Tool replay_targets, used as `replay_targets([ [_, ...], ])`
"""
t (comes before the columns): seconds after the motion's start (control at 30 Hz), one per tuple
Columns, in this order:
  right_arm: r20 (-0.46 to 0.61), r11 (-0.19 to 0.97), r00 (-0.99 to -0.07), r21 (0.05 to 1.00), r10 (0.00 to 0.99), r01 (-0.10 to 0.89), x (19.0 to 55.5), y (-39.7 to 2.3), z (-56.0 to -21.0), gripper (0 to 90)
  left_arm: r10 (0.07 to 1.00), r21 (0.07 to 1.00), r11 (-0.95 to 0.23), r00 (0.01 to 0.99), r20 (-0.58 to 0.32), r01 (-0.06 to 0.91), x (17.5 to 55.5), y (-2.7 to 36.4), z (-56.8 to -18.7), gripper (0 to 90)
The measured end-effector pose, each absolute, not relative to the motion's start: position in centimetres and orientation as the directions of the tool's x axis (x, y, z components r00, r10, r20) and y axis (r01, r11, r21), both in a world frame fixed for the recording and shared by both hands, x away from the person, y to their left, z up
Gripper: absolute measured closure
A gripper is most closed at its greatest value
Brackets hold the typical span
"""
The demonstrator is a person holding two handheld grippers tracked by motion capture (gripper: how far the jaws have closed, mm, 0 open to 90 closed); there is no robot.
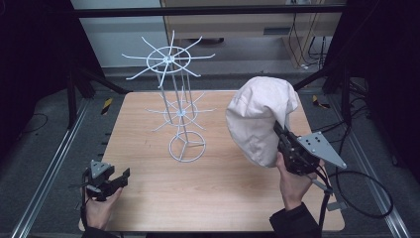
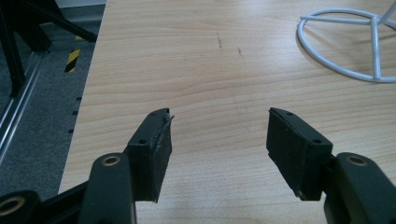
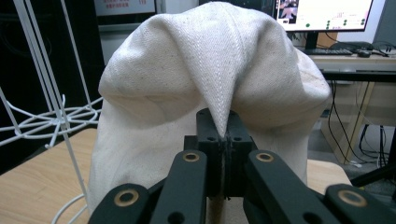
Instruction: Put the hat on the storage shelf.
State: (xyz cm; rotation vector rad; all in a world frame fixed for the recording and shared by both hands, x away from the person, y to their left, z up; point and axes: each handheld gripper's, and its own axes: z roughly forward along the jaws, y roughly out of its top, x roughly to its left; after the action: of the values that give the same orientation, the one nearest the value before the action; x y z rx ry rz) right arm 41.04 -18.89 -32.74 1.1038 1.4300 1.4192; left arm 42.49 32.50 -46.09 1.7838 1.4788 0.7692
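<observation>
A cream fabric hat (image 1: 260,116) hangs in the air over the right half of the wooden table (image 1: 148,198). My right gripper (image 1: 278,130) is shut on a fold of the hat (image 3: 219,84), pinching the cloth between its jaws (image 3: 224,128). A white wire rack (image 1: 173,94) with two spoked tiers stands on a ring base (image 1: 187,145) at the table's middle left. My left gripper (image 1: 121,178) rests near the front left corner, open with nothing between its fingers (image 2: 217,140). The rack's ring base (image 2: 345,44) lies ahead of it to the right.
Metal rails (image 1: 54,158) run along both sides of the table. A black cable (image 1: 366,198) loops off the right edge. Yellow-black tape marks (image 1: 106,105) sit on the floor by the far corners. Black frame legs stand behind the table.
</observation>
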Motion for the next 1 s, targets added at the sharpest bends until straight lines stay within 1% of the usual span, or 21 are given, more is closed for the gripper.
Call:
replay_targets([
  [0.2, 0.030, -0.034, -0.282, 0.999, 0.959, -0.010, 40.8, -18.8, -32.2, 88.3, 0.984, 0.808, -0.117, 0.177, 0.016, 0.578, 42.5, 32.5, -46.1, 39.7],
  [0.5, 0.039, -0.075, -0.343, 0.993, 0.938, -0.092, 39.9, -18.7, -31.1, 88.4, 0.984, 0.807, -0.118, 0.179, 0.015, 0.579, 42.5, 32.5, -46.1, 39.8],
  [1.0, 0.021, -0.088, -0.394, 0.984, 0.919, -0.154, 38.8, -18.4, -29.6, 88.4, 0.984, 0.806, -0.119, 0.177, 0.018, 0.580, 42.5, 32.5, -46.2, 39.8],
])
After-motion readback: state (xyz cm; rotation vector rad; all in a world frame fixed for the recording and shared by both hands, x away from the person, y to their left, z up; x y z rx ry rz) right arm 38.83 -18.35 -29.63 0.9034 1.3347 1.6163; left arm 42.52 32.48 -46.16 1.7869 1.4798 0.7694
